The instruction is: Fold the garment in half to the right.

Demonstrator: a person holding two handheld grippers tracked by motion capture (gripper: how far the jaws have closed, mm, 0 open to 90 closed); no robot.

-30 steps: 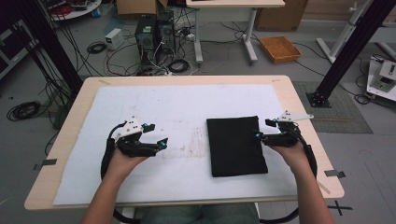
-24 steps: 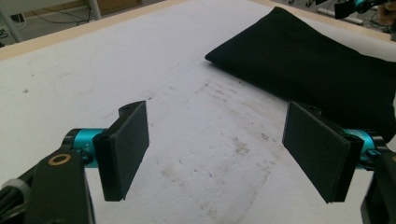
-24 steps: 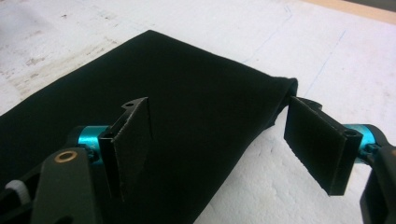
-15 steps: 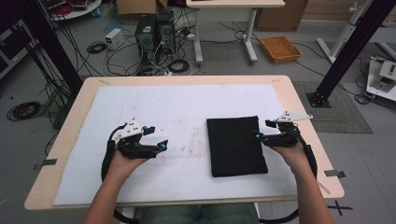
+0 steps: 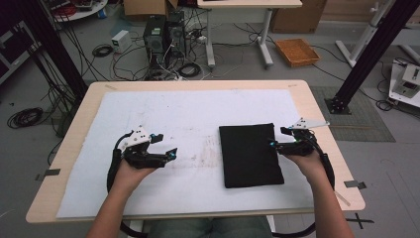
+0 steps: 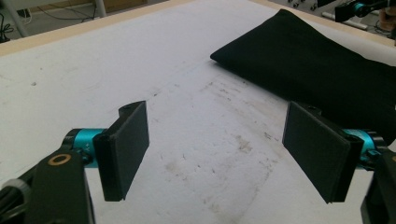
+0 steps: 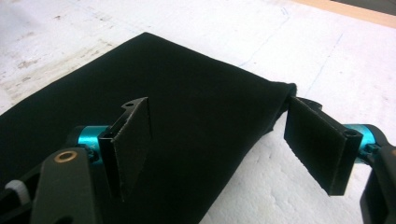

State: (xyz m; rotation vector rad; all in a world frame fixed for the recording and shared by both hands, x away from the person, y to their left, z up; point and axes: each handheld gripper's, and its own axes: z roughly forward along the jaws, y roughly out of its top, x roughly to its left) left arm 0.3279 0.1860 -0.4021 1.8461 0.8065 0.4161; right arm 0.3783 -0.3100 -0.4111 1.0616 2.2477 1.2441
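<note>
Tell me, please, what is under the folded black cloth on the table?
The black cloth lies flat on the white sheet that covers the wooden table. The open right gripper is at its edge. Anything beneath or between its layers is covered.

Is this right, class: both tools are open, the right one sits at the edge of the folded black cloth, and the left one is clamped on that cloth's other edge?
One part is wrong. The left tool grips nothing: it is open over the bare white table cover, apart from the black cloth, as the left gripper view shows. The right tool is open at the cloth's edge, as stated.
</note>
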